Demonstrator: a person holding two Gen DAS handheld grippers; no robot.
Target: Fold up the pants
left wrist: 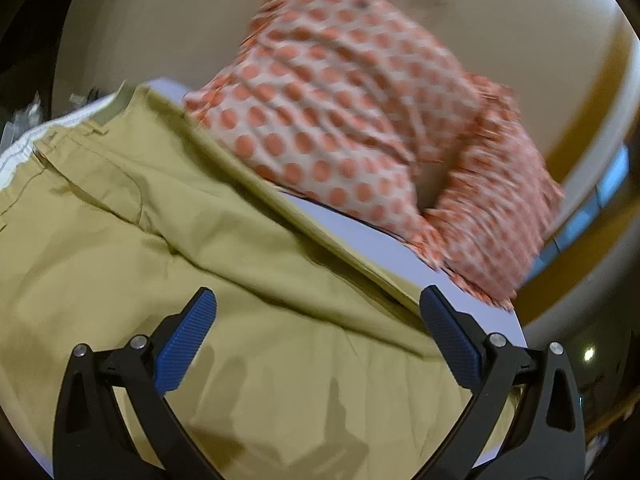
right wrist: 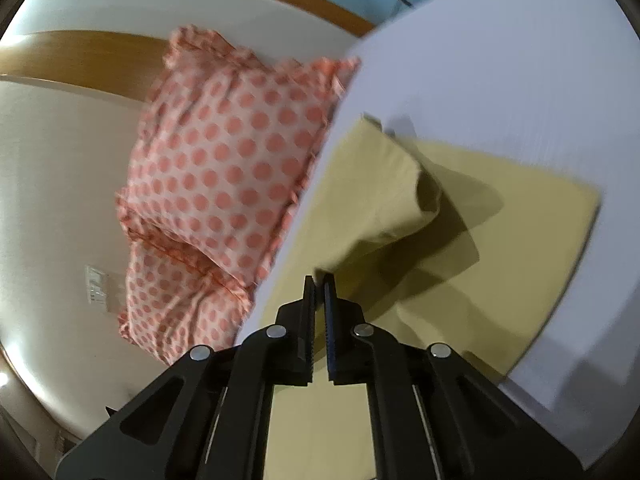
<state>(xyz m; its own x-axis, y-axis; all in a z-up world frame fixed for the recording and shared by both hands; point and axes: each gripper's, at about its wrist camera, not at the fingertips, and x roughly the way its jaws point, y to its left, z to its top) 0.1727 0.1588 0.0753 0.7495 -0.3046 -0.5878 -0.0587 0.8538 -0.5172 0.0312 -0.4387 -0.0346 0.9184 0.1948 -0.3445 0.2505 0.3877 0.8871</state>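
Observation:
Khaki pants lie spread on a white bed sheet; the waistband with belt loops is at the upper left of the left wrist view. My left gripper is open and empty, hovering just above the pants fabric. In the right wrist view my right gripper is shut on a fold of the khaki pants and lifts it off the flat leg part lying on the sheet. The lifted fabric casts a shadow on the flat layer.
A white pillow with orange dots leans at the head of the bed beside the pants; it also shows in the right wrist view. A cream wall with a switch plate and a wooden headboard stand behind it.

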